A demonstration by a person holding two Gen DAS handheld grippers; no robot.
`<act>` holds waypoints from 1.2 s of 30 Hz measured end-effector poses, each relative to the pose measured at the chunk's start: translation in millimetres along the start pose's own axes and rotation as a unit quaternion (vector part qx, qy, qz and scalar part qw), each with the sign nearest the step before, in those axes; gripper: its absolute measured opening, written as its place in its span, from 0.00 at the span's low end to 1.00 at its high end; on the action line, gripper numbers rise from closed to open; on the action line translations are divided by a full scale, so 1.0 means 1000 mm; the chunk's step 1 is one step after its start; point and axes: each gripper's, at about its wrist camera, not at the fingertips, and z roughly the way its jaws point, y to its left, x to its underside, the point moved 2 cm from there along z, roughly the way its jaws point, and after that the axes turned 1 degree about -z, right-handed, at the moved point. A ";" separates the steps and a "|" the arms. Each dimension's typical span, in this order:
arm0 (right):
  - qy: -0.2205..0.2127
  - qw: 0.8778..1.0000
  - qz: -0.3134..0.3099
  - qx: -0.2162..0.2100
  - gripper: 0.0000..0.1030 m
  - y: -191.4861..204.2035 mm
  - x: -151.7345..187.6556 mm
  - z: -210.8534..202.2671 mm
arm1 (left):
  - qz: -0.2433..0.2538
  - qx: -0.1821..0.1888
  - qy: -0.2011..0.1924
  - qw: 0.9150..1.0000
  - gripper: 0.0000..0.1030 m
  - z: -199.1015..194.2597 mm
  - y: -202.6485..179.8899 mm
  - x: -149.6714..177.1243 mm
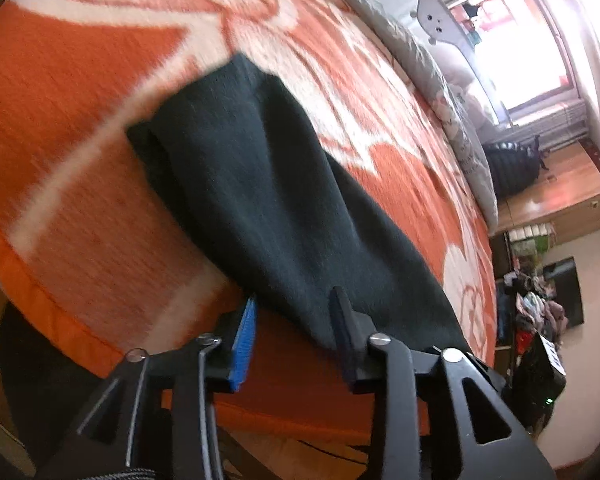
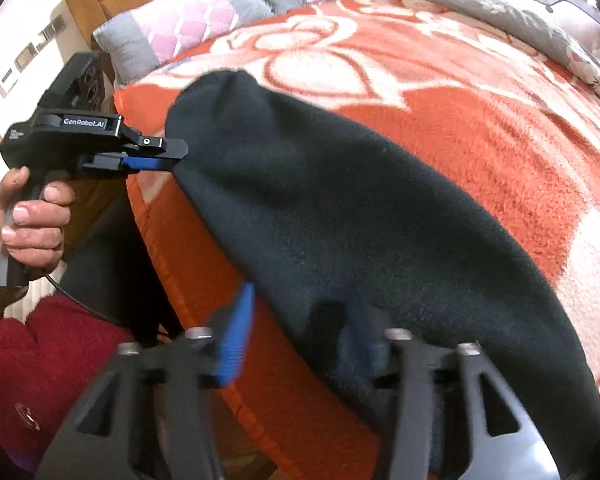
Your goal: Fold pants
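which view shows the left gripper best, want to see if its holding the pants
The right wrist view: it shows the whole left gripper from the side, at the edge of the dark pants; whether it pinches the cloth is unclear. The left wrist view shows only its own fingers, spread apart with cloth between them.

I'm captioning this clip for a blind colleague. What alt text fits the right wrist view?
Dark folded pants lie on an orange floral blanket, the right gripper open around their near edge. At left, a hand holds the left gripper at the pants' far edge.
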 end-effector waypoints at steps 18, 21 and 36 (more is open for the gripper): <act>-0.071 0.983 0.167 0.010 0.52 -0.089 -0.075 -0.012 | -0.013 -0.069 -0.018 0.997 0.55 -0.008 0.016 -0.038; -0.047 0.984 0.169 0.019 0.52 -0.102 -0.091 0.009 | -0.012 -0.080 -0.009 0.997 0.55 -0.003 0.023 -0.039; 0.077 0.997 0.029 -0.003 0.35 -0.070 -0.093 0.096 | -0.014 -0.082 -0.004 0.997 0.52 0.027 0.033 -0.049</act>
